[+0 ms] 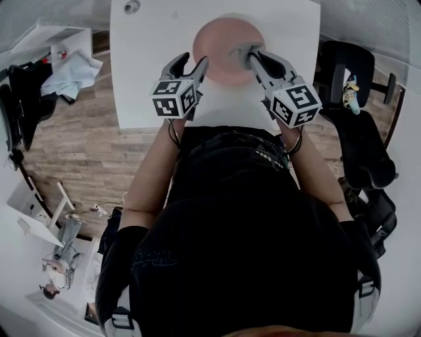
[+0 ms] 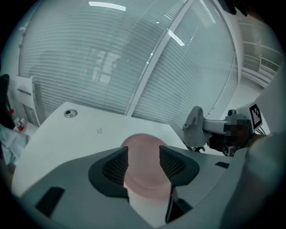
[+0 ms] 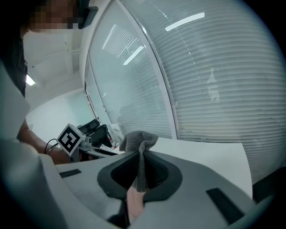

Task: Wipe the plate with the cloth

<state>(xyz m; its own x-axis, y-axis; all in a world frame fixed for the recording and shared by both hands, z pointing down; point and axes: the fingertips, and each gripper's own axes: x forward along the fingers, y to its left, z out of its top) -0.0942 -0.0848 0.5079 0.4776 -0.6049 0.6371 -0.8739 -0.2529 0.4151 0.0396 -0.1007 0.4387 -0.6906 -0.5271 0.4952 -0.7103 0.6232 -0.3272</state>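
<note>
A pink plate [image 1: 220, 46] lies on the white table [image 1: 151, 72] in front of me. My left gripper [image 1: 189, 64] hovers at the plate's near left edge. Its jaws stand open, and in the left gripper view the plate [image 2: 145, 179] shows through the gap with nothing held by that gripper [image 2: 144, 159]. My right gripper [image 1: 253, 59] is over the plate's near right part, shut on a grey cloth [image 1: 240, 51]. In the right gripper view the cloth [image 3: 139, 143] sticks up in a bunch from the jaws [image 3: 142, 172]. The left gripper view also catches the cloth [image 2: 194, 125] at the right.
A round metal fitting [image 1: 131, 7] sits in the table's far left corner. A black chair [image 1: 358, 138] stands to the right of the table. A light blue bundle [image 1: 69, 74] lies on a shelf at the left. Window blinds close off the far side.
</note>
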